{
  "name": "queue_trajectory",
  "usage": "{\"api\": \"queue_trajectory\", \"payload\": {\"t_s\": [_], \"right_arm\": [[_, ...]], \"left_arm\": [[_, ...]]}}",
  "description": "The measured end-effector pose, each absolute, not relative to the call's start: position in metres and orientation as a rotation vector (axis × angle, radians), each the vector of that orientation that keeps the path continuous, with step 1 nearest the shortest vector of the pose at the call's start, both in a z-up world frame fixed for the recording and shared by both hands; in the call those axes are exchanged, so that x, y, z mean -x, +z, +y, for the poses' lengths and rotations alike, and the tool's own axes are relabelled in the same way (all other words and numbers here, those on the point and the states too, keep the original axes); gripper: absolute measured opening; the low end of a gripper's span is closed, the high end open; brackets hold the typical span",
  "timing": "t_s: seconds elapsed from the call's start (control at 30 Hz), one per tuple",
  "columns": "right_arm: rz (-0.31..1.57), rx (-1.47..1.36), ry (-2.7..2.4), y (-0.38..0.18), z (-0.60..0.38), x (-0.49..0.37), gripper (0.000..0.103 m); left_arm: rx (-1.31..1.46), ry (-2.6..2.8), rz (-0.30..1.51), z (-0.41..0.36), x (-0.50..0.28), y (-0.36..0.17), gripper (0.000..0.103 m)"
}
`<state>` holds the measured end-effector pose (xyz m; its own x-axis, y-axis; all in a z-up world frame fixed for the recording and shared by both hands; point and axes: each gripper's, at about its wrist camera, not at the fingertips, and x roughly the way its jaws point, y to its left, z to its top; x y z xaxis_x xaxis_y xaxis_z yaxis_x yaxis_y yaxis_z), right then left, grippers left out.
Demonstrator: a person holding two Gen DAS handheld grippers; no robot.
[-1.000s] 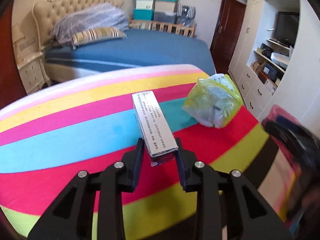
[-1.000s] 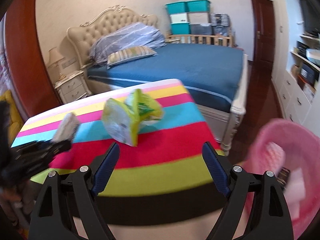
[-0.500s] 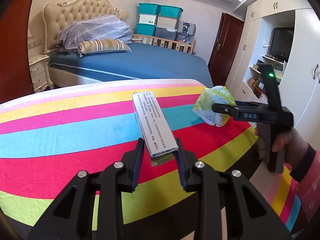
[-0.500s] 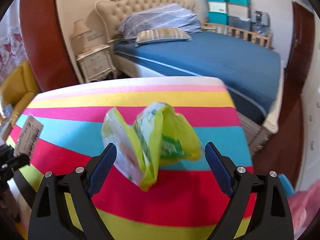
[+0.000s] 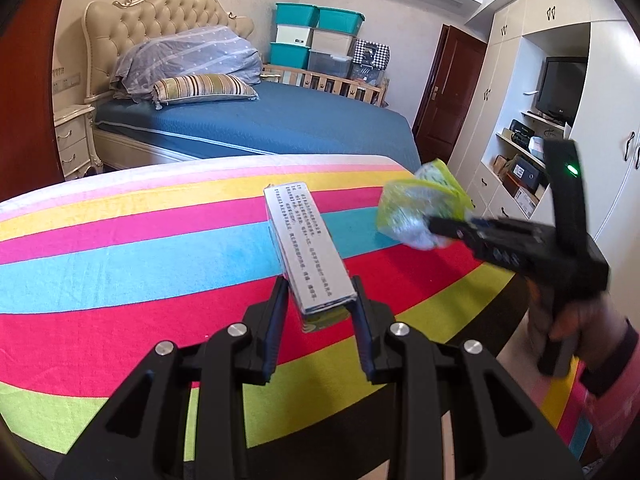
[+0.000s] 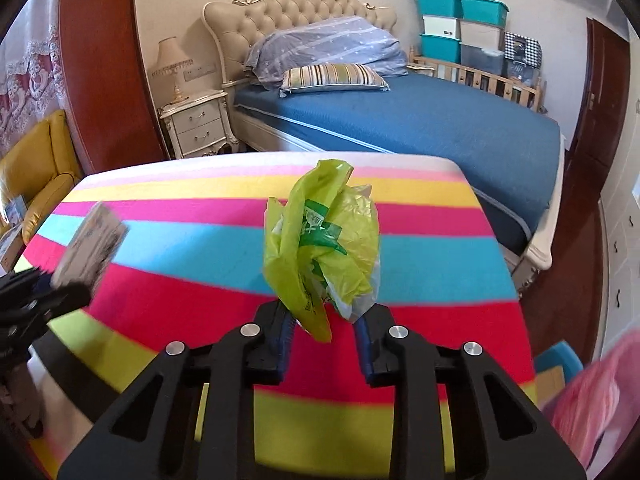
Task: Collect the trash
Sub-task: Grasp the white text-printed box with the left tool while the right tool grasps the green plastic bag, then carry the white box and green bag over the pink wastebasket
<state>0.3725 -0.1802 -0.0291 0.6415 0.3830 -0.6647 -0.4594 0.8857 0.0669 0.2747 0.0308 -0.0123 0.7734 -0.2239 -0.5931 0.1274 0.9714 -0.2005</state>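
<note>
Above the striped counter (image 6: 200, 240), right tongs (image 6: 324, 320) have just closed on the crumpled plastic bag (image 6: 324, 248); left tongs (image 5: 320, 308) clamp the silver box (image 5: 308, 248), both lifted, probably for binning.

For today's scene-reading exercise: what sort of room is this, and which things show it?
A bedroom, most likely: a made bed with a tufted headboard, a nightstand carrying a lamp, and built-in wardrobes.

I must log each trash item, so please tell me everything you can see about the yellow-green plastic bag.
The plastic bag is thin, crumpled, yellow-green film with green print and a paler, clear part low on its right. It stands bunched upright, its lower end pinched in the right gripper, whose jaws have just closed on it. Behind it lies the striped table cover.
</note>
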Motion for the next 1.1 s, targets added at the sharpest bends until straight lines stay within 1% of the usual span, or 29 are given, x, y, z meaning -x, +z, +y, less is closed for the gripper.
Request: {"api": "queue_trajectory", "payload": {"t_s": [0.23,0.5,1.1], "right_arm": [[0.727,0.057,0.425,-0.031,-0.184,-0.321,0.027],[0.703,0.035,0.380,-0.024,-0.187,-0.281,0.027],[0.650,-0.018,0.322,-0.022,-0.226,-0.232,0.027]], "left_arm": [[0.144,-0.186,0.634,0.028,-0.266,-0.010,0.030],[0.128,-0.216,0.689,0.013,-0.257,-0.013,0.030],[0.080,-0.277,0.692,-0.010,-0.226,-0.017,0.030]]}}
